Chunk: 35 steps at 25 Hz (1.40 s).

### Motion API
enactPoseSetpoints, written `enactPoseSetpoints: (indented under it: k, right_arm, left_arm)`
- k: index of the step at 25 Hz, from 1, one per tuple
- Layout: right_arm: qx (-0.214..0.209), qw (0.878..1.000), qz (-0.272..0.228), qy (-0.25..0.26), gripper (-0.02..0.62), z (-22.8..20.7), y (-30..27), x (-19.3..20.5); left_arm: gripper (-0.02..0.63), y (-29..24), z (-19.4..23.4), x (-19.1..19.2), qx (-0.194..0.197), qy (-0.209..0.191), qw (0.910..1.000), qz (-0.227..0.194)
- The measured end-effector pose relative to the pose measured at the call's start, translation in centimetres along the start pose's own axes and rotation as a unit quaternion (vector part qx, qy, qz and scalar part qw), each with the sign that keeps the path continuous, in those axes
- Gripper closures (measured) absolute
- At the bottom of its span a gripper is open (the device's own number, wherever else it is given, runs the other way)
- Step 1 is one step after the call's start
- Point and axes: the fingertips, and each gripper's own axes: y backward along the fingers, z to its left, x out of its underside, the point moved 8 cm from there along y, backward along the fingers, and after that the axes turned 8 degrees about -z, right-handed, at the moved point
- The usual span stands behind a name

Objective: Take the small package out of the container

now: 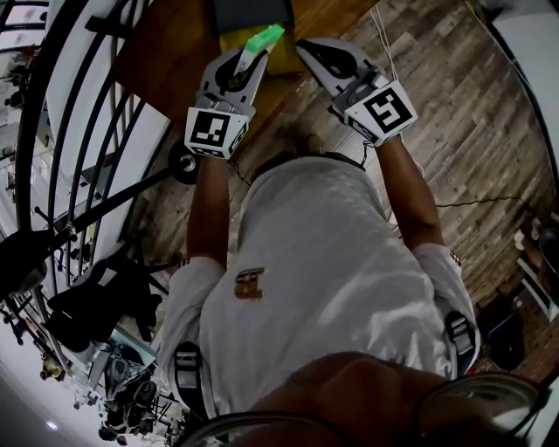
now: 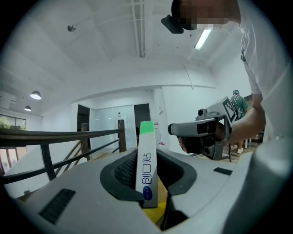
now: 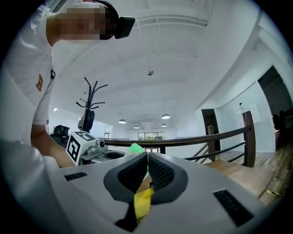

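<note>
The left tool [image 2: 149, 157] is clamped on the small package [image 2: 147, 176]. Its dark pads squeeze the flat white sleeve from both sides, and the bottom end is buried down in the throat of the tool, so I can't see how far it goes in. In the left gripper view the package stands on end with its long axis running along the jaws. The green tip is up and away from the tool, with blue print down the face. From the head view it pokes out past the tool tips, with the green end [image 1: 264, 38] aimed away from the person and a bit to the right.

The right tool [image 3: 147, 157] is just beside it. Its pads are closed tip to tip with nothing pinched that I can see. The yellow showing under both sets of jaws looks like a yellow thing [image 1: 244, 48] lying on the wooden counter [image 1: 166, 52] below, though I can't tell what it is. A dark box [image 1: 253, 13] past it is cut off by the top edge, so its insides are hidden. The package itself is up in the air, touching neither of them.
</note>
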Motion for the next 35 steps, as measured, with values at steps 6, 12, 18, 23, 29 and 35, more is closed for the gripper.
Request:
enactPoseSetpoints:
  k: [6, 12, 18, 23, 29, 35]
  right_arm:
    - [0.0, 1.0, -0.016, -0.005, 0.563, 0.9, 0.8, -0.3]
    - [-0.001, 1.0, -0.026, -0.004, 0.563, 1.5, 1.2, -0.5]
    - [-0.001, 0.999, -0.036, -0.002, 0.563, 2.0, 1.3, -0.6]
    - [0.0, 0.999, -0.033, -0.002, 0.565, 1.9, 1.6, -0.3]
    - [0.003, 0.999, -0.05, 0.002, 0.563, 2.1, 1.2, -0.8]
    - [0.002, 0.999, -0.048, 0.002, 0.565, 2.2, 1.5, -0.6]
  left_arm:
    - [0.499, 0.6, -1.4, -1.4, -0.012, 0.011, 0.9992, -0.036]
    - [0.499, 1.0, -1.9, -2.5, -0.018, 0.016, 0.9977, -0.063]
    - [0.499, 1.3, -2.1, -2.7, -0.017, 0.018, 0.9973, -0.069]
    - [0.499, 1.1, -2.5, -2.7, -0.015, 0.016, 0.9975, -0.067]
    - [0.499, 1.4, -2.2, -2.9, -0.014, 0.017, 0.9972, -0.071]
    - [0.499, 1.3, -2.7, -2.8, -0.005, 0.011, 0.9979, -0.063]
